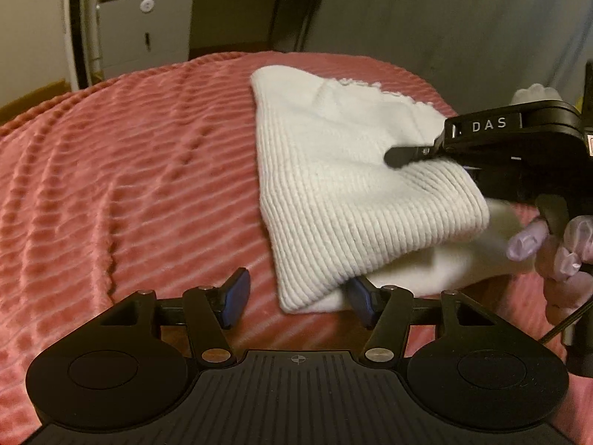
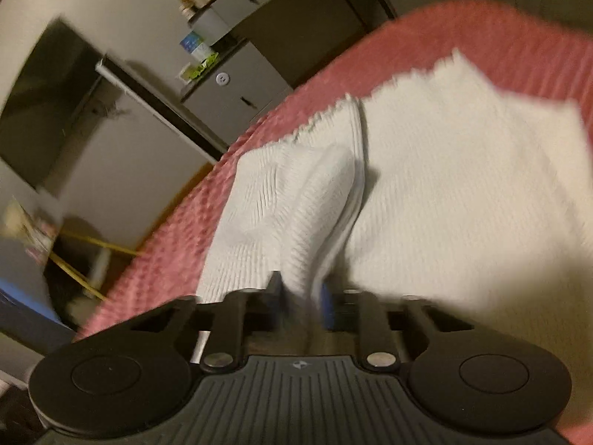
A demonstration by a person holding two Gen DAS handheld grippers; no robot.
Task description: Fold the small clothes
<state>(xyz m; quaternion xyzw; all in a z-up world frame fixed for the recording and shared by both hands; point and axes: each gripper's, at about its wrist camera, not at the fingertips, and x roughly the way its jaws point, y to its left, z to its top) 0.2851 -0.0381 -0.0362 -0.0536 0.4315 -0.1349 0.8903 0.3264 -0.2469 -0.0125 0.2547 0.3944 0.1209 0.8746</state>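
A white ribbed knit garment [image 1: 352, 170] with a scalloped far edge lies partly folded on a pink ribbed blanket [image 1: 129, 170]. My left gripper [image 1: 298, 302] stands open at the garment's near corner. That corner drapes over the right blue pad [image 1: 361, 306], and the left pad [image 1: 237, 296] rests apart on the blanket. My right gripper [image 2: 301, 291] is shut on a raised fold of the garment [image 2: 463, 185], with the cloth pinched between its narrow jaws. In the left wrist view the right gripper [image 1: 404, 155] reaches in from the right over the cloth.
A hand in a pale purple glove [image 1: 548, 244] holds the right gripper's handle. A grey cabinet [image 1: 144, 33] stands beyond the bed's far edge. The blanket's left edge drops to a floor with yellow rods [image 2: 92, 252].
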